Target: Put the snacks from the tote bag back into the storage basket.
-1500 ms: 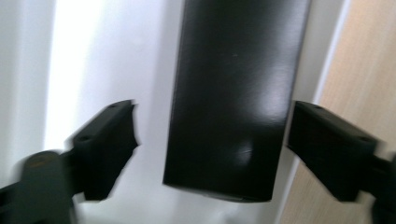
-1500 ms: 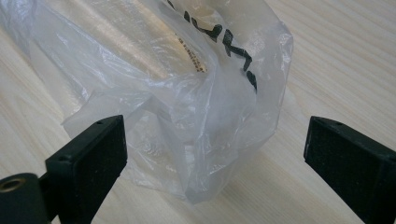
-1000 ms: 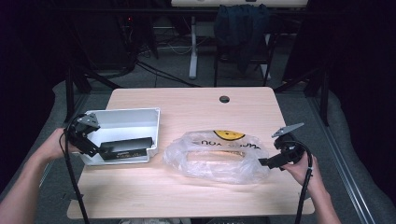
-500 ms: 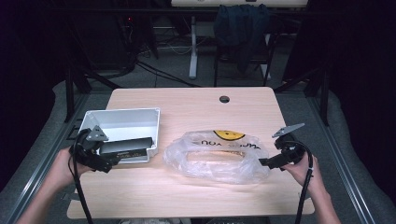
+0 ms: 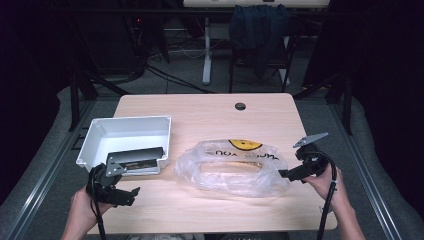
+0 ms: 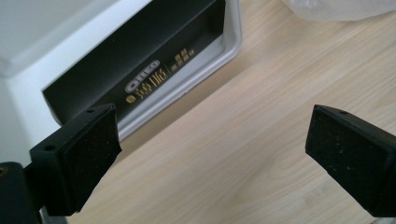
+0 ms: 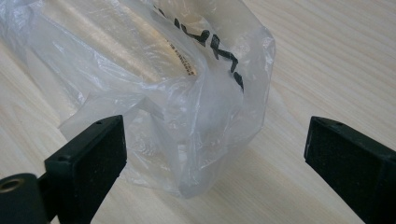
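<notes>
2 things sit on the surface (image 5: pixel 200 112): a clear plastic bag (image 5: pixel 232 167), mouth open as if waiting, and a white tray (image 5: pixel 127 131) holding a black box (image 6: pixel 135 70). Left claw (image 5: pixel 117 192) gapes empty just before the box; right claw (image 5: pixel 292 174) gapes at the bag's edge.

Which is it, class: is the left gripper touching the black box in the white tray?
Apart. The left gripper view shows the left gripper open over bare table, with wood between it and the black box in the white tray.
</notes>
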Available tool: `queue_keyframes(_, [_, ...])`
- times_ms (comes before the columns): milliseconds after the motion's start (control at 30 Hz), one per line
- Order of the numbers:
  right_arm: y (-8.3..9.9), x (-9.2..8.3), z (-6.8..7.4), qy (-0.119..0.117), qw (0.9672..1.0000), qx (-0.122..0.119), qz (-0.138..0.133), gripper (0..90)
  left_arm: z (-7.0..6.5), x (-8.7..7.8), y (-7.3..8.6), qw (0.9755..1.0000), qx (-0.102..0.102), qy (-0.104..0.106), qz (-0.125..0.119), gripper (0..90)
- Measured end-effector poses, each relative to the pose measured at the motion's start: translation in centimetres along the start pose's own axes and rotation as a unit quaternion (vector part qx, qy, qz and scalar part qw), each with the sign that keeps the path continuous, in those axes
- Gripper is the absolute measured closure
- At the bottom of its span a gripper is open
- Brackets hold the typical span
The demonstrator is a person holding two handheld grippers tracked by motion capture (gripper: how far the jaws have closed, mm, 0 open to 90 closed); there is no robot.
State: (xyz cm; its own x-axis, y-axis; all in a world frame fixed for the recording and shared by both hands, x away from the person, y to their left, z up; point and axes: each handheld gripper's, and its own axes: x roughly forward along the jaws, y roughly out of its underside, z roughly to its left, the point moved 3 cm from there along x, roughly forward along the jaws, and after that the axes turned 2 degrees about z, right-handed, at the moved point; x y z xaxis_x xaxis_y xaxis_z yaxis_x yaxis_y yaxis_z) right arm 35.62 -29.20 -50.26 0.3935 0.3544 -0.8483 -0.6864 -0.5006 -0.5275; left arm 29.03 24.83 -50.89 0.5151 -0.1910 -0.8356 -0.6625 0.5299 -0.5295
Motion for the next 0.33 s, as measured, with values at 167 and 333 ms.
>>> queue_keyframes(167, [0.0,0.0,0.0,-0.001,1.0,0.001,-0.003,5.1,0.0,1.0,0.6,0.9999,-0.004,0.006,0.007,2.6])
queue_keyframes(333, [0.0,0.2,0.0,0.0,1.0,-0.001,0.002,4.9,0.0,1.5,0.9,0.9999,0.002,0.008,0.011,3.0])
